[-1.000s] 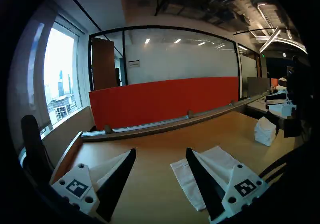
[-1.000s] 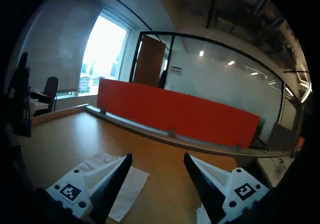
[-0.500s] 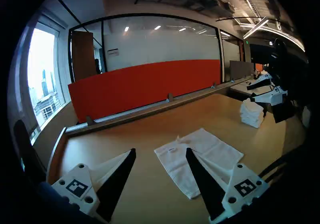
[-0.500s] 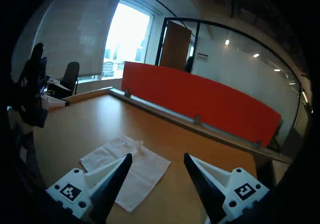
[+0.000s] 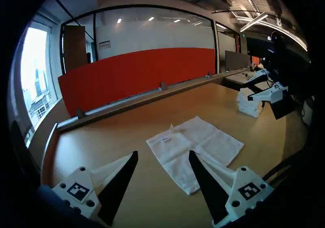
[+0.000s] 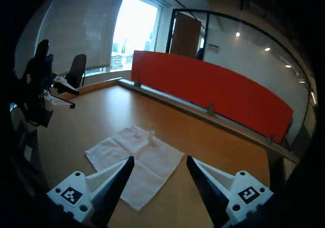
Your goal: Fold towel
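Desk (image 5: 122, 122) carries the flat towel (image 5: 195, 146) — fuller in view than before — left gripper (image 5: 163, 152) and right gripper (image 6: 159, 157) spread, empty.

The left gripper view rides low over the table (image 5: 122, 118) and looks forward between the fingers of the left gripper (image 5: 162, 153) toward the red partition (image 5: 138, 71). The towel (image 5: 195, 142) lies close ahead, slightly right. The right gripper view, on the right gripper (image 6: 159, 158), sits as low and as near but is angled from the other side — the towel is ahead-left. Both share towel, tabletop and partition, and each catches the other gripper at its edge.
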Demonstrator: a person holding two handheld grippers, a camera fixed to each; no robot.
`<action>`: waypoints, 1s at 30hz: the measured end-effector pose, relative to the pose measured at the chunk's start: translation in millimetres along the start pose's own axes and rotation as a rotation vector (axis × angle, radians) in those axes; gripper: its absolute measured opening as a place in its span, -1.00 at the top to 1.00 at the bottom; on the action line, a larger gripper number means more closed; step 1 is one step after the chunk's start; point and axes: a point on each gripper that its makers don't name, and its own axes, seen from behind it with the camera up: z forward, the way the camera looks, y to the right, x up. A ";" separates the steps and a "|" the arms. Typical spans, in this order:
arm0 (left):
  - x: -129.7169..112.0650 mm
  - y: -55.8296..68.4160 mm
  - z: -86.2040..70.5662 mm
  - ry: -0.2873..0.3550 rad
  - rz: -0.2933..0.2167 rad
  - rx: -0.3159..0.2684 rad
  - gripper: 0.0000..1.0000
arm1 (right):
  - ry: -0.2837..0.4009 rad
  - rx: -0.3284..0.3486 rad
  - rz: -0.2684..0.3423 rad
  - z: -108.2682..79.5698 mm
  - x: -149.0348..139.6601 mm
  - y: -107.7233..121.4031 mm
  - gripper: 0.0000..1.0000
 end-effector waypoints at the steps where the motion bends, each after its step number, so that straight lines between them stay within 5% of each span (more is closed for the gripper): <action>1: -2.8 1.5 2.0 -0.003 0.000 -0.005 -0.85 | -0.004 0.005 0.004 2.0 -3.1 -1.4 -1.00; 30: -104.4 41.5 53.0 -0.187 0.023 -0.128 -0.85 | -0.194 0.082 0.009 52.1 -121.1 -33.4 -1.00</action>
